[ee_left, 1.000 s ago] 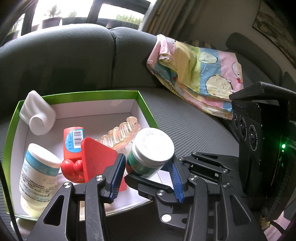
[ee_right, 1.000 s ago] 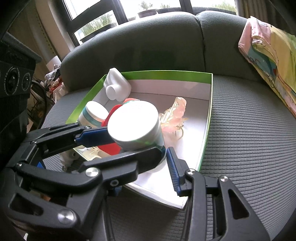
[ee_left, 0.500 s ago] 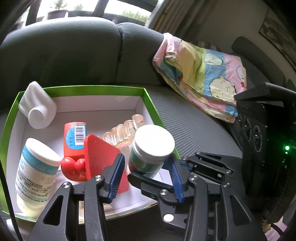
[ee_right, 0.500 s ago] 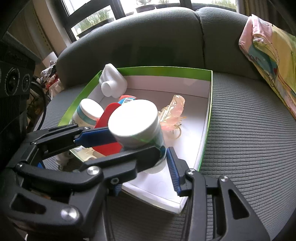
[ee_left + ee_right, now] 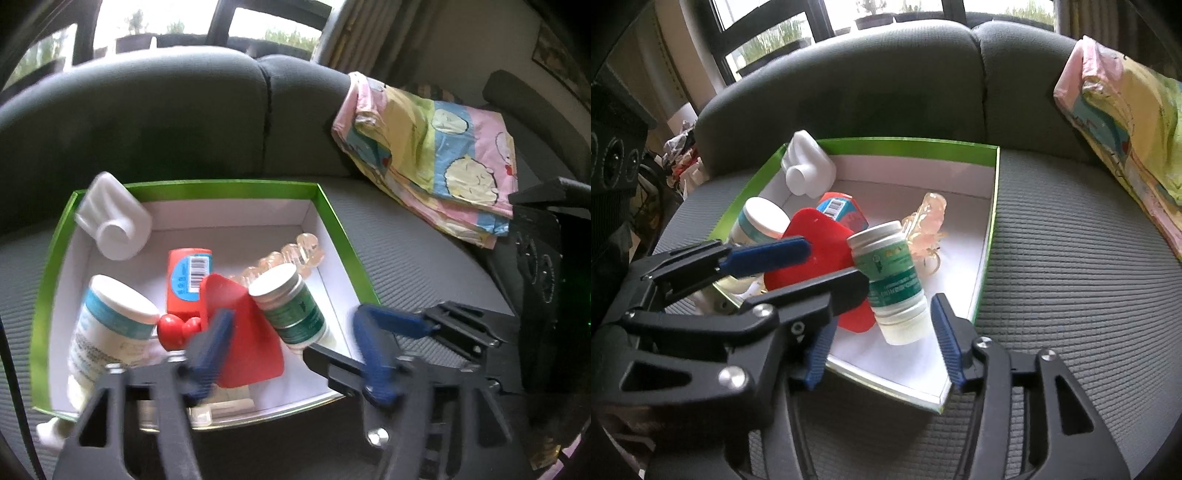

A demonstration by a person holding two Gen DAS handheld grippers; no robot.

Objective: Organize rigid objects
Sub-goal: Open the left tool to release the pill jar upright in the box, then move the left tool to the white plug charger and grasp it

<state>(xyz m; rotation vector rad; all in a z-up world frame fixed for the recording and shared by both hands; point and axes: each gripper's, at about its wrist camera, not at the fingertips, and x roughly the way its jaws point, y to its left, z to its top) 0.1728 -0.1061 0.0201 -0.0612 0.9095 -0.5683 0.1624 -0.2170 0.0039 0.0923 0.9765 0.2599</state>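
Observation:
A green-rimmed white box (image 5: 332, 229) (image 5: 993, 206) sits on the grey sofa seat. A green-labelled white-capped jar (image 5: 291, 306) (image 5: 894, 280) leans tilted in the box, free of both grippers. My left gripper (image 5: 291, 350) is open, its blue pads on either side of the jar, apart from it. My right gripper (image 5: 879, 343) is open too, just in front of the jar. The box also holds a red flat piece (image 5: 247, 332), an orange-red tube (image 5: 188, 277), a blue-labelled bottle (image 5: 107, 332), a white bottle (image 5: 114, 221) and a clear pink clip (image 5: 295, 254).
A folded pastel cloth (image 5: 436, 155) (image 5: 1130, 129) lies on the sofa at the right. A black speaker-like box (image 5: 546, 266) stands at the right edge of the left wrist view. The sofa back (image 5: 886, 81) rises behind the box.
The jar was gripped between the fingers before. Both grippers have opened and pulled back, and the jar now rests tilted in the box.

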